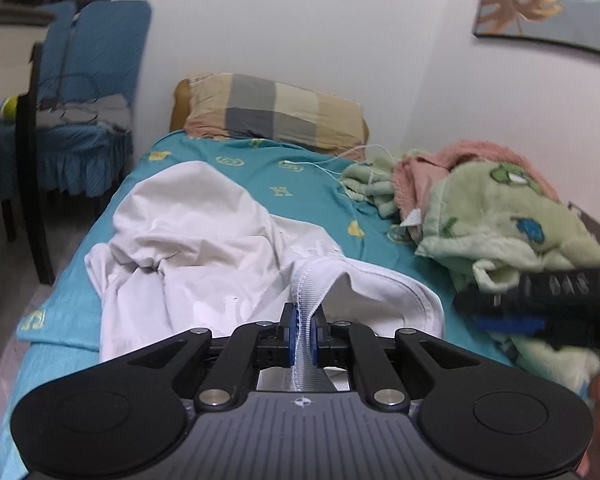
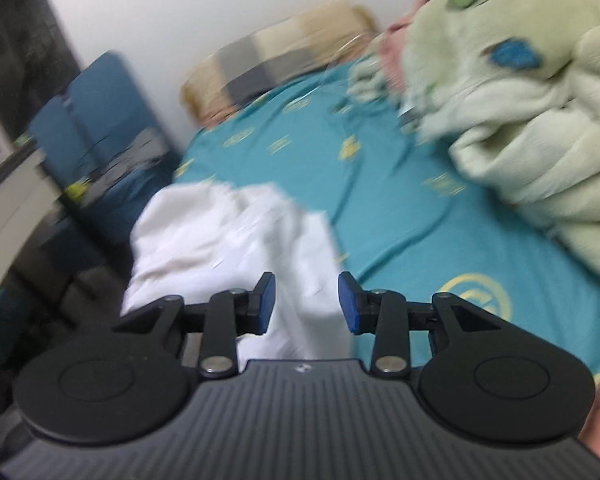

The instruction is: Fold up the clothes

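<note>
A crumpled white T-shirt [image 1: 188, 240] lies on the teal bed sheet [image 1: 300, 184]. My left gripper [image 1: 303, 334] is shut on the shirt's ribbed collar [image 1: 314, 284] and lifts it slightly off the bed. The right gripper shows in the left wrist view [image 1: 540, 300] at the right edge, above the blanket. In the blurred right wrist view, my right gripper [image 2: 307, 304] is open and empty, just above the near part of the white shirt [image 2: 228, 240].
A checked pillow [image 1: 272, 110] lies at the bed's head. A green and pink blanket pile [image 1: 496, 212] fills the right side, with a white cable [image 1: 352, 160] beside it. A blue-covered chair [image 1: 88, 92] and a dark table leg [image 1: 30, 168] stand left of the bed.
</note>
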`<move>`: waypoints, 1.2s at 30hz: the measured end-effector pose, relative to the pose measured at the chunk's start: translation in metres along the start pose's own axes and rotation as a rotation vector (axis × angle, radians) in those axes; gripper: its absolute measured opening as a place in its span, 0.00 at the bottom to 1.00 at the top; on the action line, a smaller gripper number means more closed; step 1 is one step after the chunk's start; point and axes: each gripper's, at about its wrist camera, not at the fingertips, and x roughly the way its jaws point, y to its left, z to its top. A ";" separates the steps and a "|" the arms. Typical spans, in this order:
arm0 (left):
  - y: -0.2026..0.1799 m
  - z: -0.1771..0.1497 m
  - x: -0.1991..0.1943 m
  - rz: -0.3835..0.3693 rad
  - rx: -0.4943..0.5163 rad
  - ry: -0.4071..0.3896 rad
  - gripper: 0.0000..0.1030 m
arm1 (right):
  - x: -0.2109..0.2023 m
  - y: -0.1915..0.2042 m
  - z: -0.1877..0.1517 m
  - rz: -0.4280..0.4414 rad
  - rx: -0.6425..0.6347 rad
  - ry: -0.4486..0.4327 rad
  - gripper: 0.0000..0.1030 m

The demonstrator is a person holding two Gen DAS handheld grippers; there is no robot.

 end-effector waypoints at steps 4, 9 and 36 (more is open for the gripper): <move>0.010 0.004 -0.001 -0.004 -0.051 -0.002 0.07 | 0.006 0.033 -0.019 0.064 -0.124 0.043 0.37; 0.011 0.004 0.002 -0.013 -0.063 0.004 0.07 | 0.039 0.052 -0.035 -0.088 -0.237 0.088 0.36; 0.013 0.014 -0.023 -0.129 -0.109 -0.033 0.07 | -0.010 0.063 -0.028 0.100 -0.401 0.002 0.12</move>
